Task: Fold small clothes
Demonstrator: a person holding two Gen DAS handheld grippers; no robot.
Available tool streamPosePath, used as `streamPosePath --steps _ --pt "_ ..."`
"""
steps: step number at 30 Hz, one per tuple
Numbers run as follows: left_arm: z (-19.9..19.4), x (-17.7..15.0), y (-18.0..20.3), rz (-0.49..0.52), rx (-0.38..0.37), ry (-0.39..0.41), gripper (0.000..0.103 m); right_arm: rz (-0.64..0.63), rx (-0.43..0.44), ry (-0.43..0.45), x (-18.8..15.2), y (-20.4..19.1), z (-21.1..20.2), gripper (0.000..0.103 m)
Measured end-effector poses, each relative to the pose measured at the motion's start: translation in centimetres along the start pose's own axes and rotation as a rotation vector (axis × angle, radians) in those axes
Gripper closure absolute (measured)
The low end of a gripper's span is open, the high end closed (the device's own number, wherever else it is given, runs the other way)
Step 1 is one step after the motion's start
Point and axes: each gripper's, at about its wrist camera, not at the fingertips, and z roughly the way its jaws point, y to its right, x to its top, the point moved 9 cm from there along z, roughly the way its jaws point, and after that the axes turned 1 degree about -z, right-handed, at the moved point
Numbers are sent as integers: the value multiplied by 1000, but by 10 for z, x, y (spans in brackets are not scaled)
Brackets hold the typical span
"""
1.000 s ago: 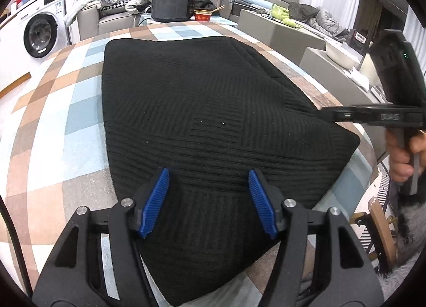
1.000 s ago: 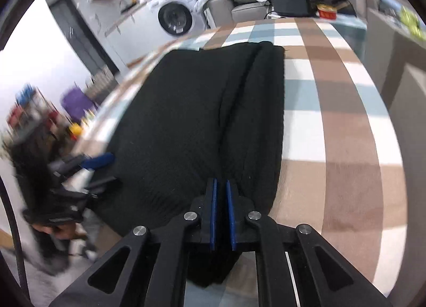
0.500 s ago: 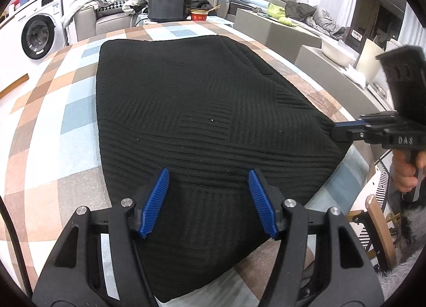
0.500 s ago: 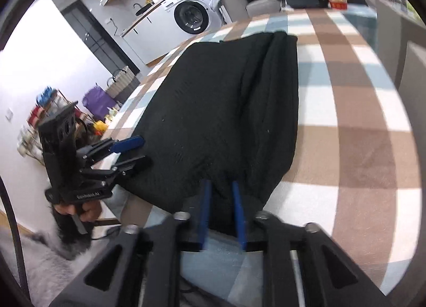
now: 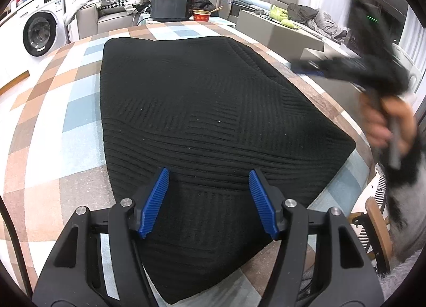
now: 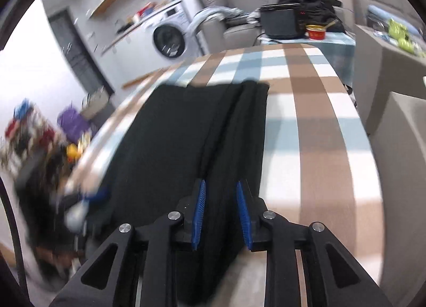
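Observation:
A black ribbed knit garment [image 5: 202, 120] lies folded flat on the checked tablecloth [image 5: 53, 125]. My left gripper [image 5: 207, 192] is open and empty, hovering over the garment's near edge. My right gripper [image 6: 219, 205] is partly open and empty, lifted above the garment's [image 6: 191, 141] right folded edge. It also shows blurred in the left wrist view [image 5: 354, 67], raised above the table's right side with the hand on its handle. The left gripper shows as a blur in the right wrist view [image 6: 87, 200].
A black appliance [image 5: 170, 7] and a red bowl [image 5: 201, 15] stand beyond the table's far end. A washing machine [image 5: 40, 33] is at the far left. A sofa with clothes [image 5: 300, 13] and a grey box [image 5: 277, 29] are at the right. A wooden chair [image 5: 378, 229] stands below the table's right edge.
My right gripper let go of the garment's right edge, opened, and rose up and away from it. The garment settled flat. My left gripper stayed open over the near edge.

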Motion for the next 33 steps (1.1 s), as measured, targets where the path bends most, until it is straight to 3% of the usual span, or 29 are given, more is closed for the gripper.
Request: streamPosePath --steps 3,10,14,15,16,18,22,25,28,30,33 --pt "0 0 -4 3 12 7 43 50 -3 -18 28 12 38 75" --pt "2 -1 -5 6 -6 11 40 143 139 -60 55 17 80 73" --pt "2 -1 -3 14 -7 13 39 112 113 -58 62 12 93 72" --pt "2 -1 -3 15 -6 13 39 101 88 -69 62 13 100 74" --pt "1 -1 -3 14 -5 12 39 92 74 -73 62 12 104 85" --pt "-3 0 -4 1 5 21 39 66 62 -53 67 5 102 94" --pt "-17 7 -4 1 13 67 39 0 95 76 89 -14 63 96" --pt "-14 6 -7 -1 15 59 39 13 39 48 86 0 68 96" --pt "-9 2 -12 -11 33 34 39 79 -4 -59 68 25 92 93" --pt "-10 1 -15 -12 38 35 39 163 49 -56 65 36 88 91" --pt "-12 3 -22 -34 38 41 39 163 29 -29 55 38 61 79"
